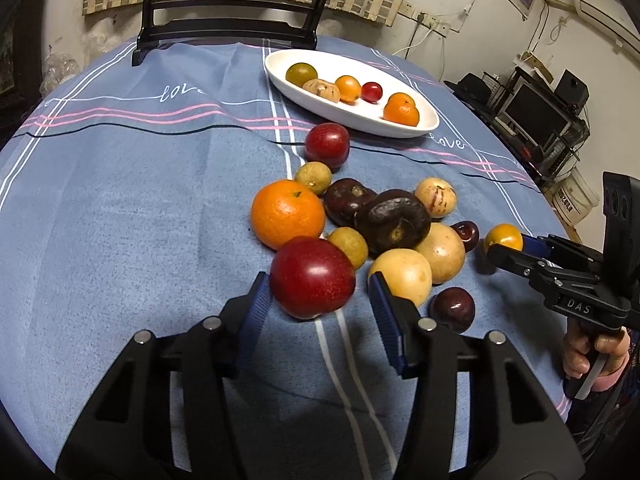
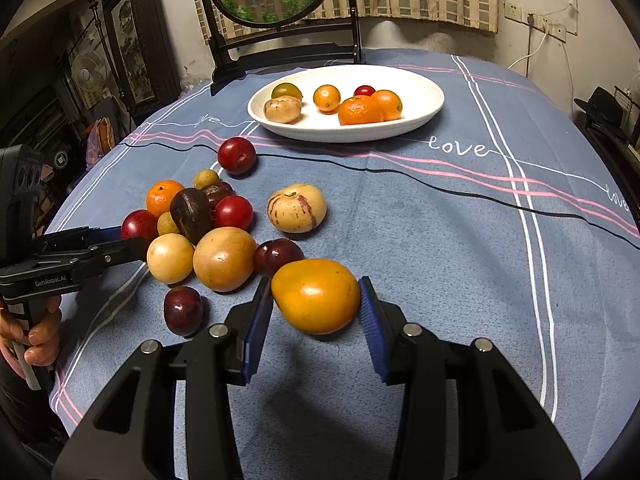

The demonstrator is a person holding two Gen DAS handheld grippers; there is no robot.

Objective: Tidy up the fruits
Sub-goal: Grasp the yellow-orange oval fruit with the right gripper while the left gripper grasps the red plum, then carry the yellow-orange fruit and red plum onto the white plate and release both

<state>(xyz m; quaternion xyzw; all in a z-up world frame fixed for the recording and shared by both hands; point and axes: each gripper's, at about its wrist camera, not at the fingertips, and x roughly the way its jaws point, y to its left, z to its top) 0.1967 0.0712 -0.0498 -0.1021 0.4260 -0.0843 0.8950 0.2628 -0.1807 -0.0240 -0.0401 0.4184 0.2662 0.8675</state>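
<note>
Two fruits are already in hand: the left hand-held gripper [image 1: 320,300] has its ribbed blue pads either side of a glossy red plum [image 1: 313,277], the left pad pressing its skin while contact at the right pad is hard to confirm in its own view; the right hand-held gripper [image 2: 316,304] pinches a smooth orange-yellow fruit [image 2: 316,295], egg-shaped and waxy, across its widest part and seemingly clear of the surface [image 2: 440,240]. Both look light and firm yet bruisable, with taut, shiny skins that could slide on the pads, so a hold across the middle with gentle pressure seems wisest. More fruit lies heaped on the blue, matte woven cloth: a pebbled mandarin [image 1: 287,213], two dull, wrinkled dark purple fruits [image 1: 393,221] that are probably stiff-shelled, pale yellow round ones [image 1: 400,276] with a dry, faintly speckled rind, small tan longan-like balls [image 1: 313,177], and dark cherries [image 1: 452,309], which would roll freely. Beyond the heap, well apart, the white oval dish [image 2: 424,92], glazed and hard, already carries several small fruits, among them mandarins and a red cherry tomato. I judge round fruit set there could roll along its shallow curve, so a low, soft release matters. Behind it stands a dark wooden frame [image 2: 280,46] holding a round panel.
</note>
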